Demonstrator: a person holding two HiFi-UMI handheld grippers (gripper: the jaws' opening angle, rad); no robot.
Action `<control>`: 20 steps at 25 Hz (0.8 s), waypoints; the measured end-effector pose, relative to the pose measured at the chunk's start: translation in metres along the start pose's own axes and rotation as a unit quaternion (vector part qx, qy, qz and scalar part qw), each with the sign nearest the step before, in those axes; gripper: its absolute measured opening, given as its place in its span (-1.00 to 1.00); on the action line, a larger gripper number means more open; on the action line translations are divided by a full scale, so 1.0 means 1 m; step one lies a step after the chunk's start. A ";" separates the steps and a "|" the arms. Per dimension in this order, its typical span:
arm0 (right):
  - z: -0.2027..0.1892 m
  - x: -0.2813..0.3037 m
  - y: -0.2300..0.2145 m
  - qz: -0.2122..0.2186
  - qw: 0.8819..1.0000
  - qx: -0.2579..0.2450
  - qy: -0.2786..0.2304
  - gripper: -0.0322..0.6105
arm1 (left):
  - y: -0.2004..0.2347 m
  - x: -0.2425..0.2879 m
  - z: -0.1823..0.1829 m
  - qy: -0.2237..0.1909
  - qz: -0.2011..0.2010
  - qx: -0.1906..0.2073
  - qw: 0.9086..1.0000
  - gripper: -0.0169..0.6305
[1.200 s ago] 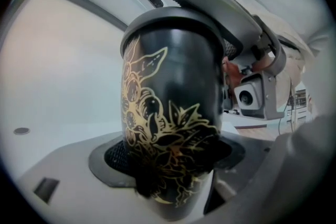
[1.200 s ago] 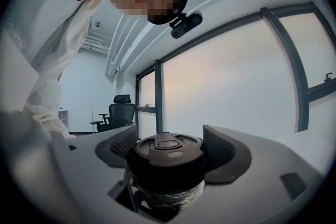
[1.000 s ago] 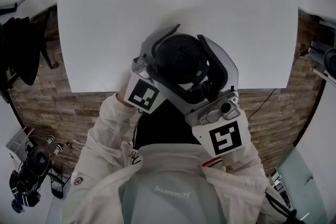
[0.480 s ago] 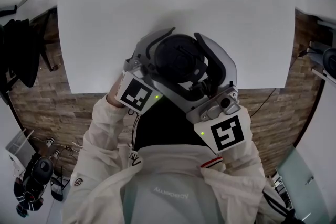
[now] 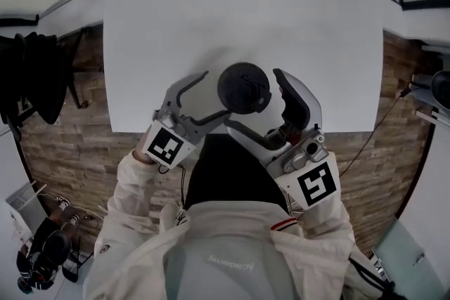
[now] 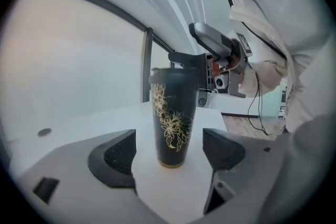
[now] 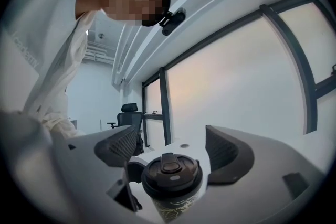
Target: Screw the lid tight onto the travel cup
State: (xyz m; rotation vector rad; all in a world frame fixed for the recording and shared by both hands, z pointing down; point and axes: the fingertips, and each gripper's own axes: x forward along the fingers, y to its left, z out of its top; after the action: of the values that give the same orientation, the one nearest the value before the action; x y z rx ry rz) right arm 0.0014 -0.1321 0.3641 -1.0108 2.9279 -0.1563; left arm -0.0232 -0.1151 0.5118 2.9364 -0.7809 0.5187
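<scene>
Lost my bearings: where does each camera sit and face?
Head view: head-mounted, steeply down on the round black lid, white table; white sleeves, left gripper, right gripper show.
Left gripper view: on that gripper, level at the black gold-flowered travel cup's side, open jaws flanking.
Right gripper view: on that gripper, just above the lid, open jaws flanking.
Shared: the lidded cup.

Black cup (image 6: 173,123) (gold floral pattern), white table (image 5: 281,24)
</scene>
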 end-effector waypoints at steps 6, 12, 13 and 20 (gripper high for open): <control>0.055 -0.055 -0.016 -0.062 0.998 0.021 0.000 0.29 | 0.019 -0.077 0.087 -0.062 0.110 -0.077 0.989 0.21; 0.124 -0.103 -0.027 -0.163 0.986 0.022 -0.021 -0.51 | 0.027 -0.137 0.186 -0.117 0.264 -0.075 0.954 -0.73; 0.133 -0.110 -0.029 -0.175 0.984 0.021 -0.024 -0.62 | 0.025 -0.141 0.197 -0.121 0.279 -0.070 0.950 -0.79; 0.146 -0.140 -0.029 -0.225 0.974 0.029 -0.022 -0.83 | 0.009 -0.148 0.222 -0.114 0.316 -0.087 0.938 -0.93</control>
State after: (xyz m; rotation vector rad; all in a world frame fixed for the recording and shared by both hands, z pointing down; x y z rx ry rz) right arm 0.1393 -0.0806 0.2224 -1.6267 2.5875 -0.2264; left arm -0.0807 -0.0848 0.2531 2.5608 -1.7158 0.1140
